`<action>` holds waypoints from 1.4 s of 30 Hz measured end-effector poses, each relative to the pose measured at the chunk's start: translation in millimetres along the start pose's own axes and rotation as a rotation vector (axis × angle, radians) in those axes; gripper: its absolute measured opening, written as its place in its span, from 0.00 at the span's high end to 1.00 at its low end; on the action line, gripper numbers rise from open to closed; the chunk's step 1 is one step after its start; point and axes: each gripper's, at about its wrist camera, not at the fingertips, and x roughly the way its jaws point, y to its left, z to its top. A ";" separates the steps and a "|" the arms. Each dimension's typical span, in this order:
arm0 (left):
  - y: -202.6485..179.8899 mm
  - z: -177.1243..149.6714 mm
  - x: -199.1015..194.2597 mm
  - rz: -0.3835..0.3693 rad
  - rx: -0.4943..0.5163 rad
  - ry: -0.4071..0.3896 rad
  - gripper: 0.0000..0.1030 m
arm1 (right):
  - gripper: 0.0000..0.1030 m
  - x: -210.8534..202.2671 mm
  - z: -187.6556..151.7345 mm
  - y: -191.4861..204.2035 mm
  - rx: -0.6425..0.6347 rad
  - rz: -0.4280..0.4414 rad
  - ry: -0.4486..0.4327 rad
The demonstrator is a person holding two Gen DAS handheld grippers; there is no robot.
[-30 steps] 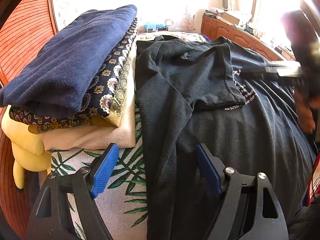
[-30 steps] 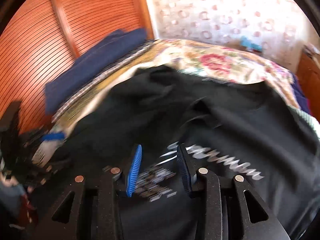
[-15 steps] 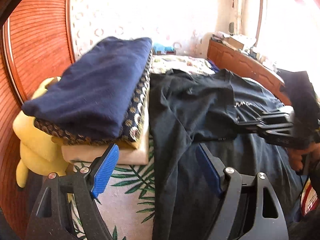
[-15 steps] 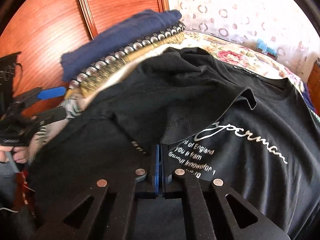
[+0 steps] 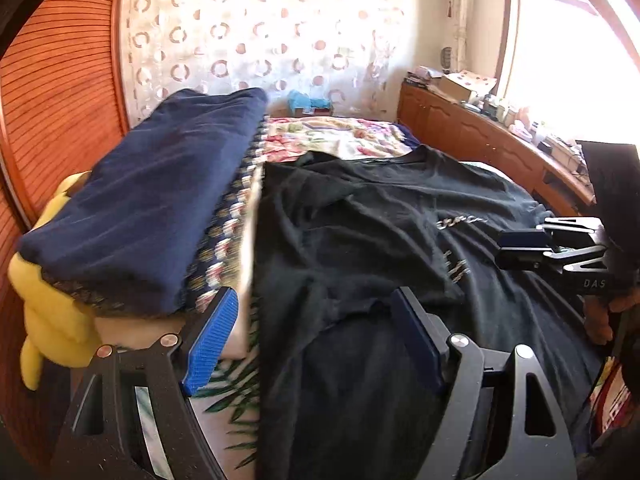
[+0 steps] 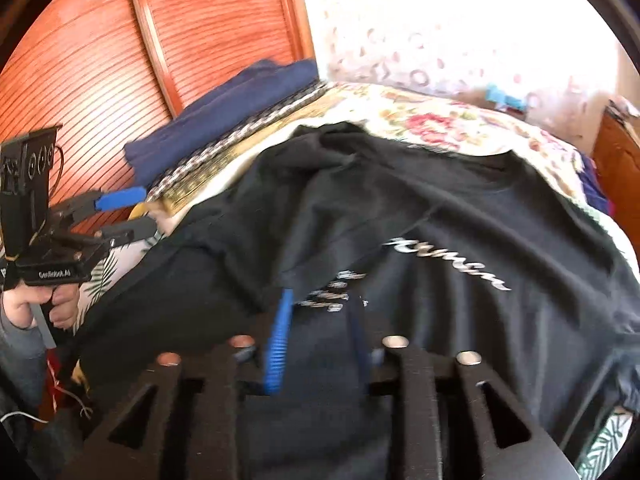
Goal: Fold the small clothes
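Note:
A black T-shirt (image 5: 360,248) with white lettering lies spread on the bed, its left sleeve folded inward over the chest; it also shows in the right wrist view (image 6: 460,240). My left gripper (image 5: 316,340) is open, hovering over the shirt's left edge and holding nothing. My right gripper (image 6: 318,320) is open a little above the shirt's printed text, empty. The right gripper also shows at the right of the left wrist view (image 5: 520,248), and the left gripper at the left of the right wrist view (image 6: 120,216).
A stack of folded clothes with a navy piece on top (image 5: 152,200) lies left of the shirt, over a yellow plush toy (image 5: 48,320). A wooden slatted wardrobe (image 6: 120,60) stands on the left. A wooden cabinet (image 5: 480,140) runs under the window.
My right gripper, shut on the folded sleeve edge half a second ago, has opened and let it go. The left gripper has drawn back and risen slightly, staying open.

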 end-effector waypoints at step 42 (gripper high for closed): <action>-128.0 39.8 139.7 -0.108 0.281 0.221 0.01 | 0.44 -128.7 -113.3 -263.4 0.561 -0.326 -0.001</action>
